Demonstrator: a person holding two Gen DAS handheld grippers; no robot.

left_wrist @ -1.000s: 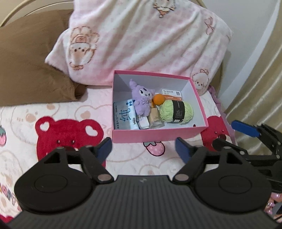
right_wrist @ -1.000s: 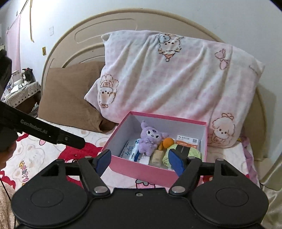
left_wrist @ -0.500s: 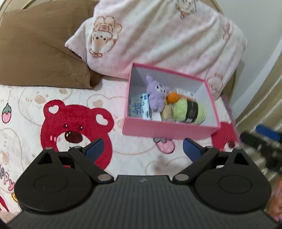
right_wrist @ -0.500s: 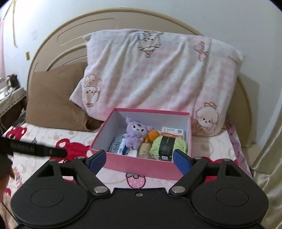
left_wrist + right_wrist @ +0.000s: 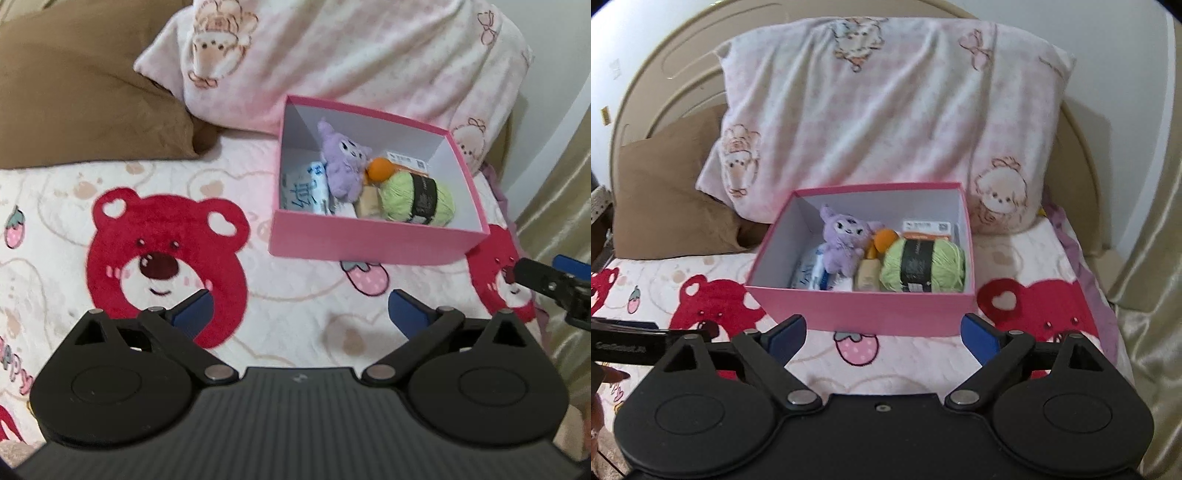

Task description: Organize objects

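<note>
A pink box (image 5: 369, 240) (image 5: 886, 310) stands on the bed in front of the pillows. In it lie a purple plush toy (image 5: 341, 166) (image 5: 844, 240), an orange ball (image 5: 380, 169) (image 5: 884, 238), a green yarn skein (image 5: 417, 197) (image 5: 923, 266), a beige bottle (image 5: 867, 275), a tissue pack (image 5: 304, 188) (image 5: 809, 271) and a white-orange carton (image 5: 925, 227). My left gripper (image 5: 299, 312) is open and empty, short of the box and to its left. My right gripper (image 5: 882, 338) is open and empty just before the box's front wall.
A pink patterned pillow (image 5: 886, 110) and a brown pillow (image 5: 74, 92) lean on the headboard behind the box. The blanket (image 5: 166, 258) has red bear prints. A beige curtain (image 5: 1152, 258) hangs at the right. The right gripper's tip (image 5: 546, 280) shows in the left wrist view.
My left gripper has shifted left and back, so the box now lies to its right. My right gripper has moved right and closer, centring on the box front.
</note>
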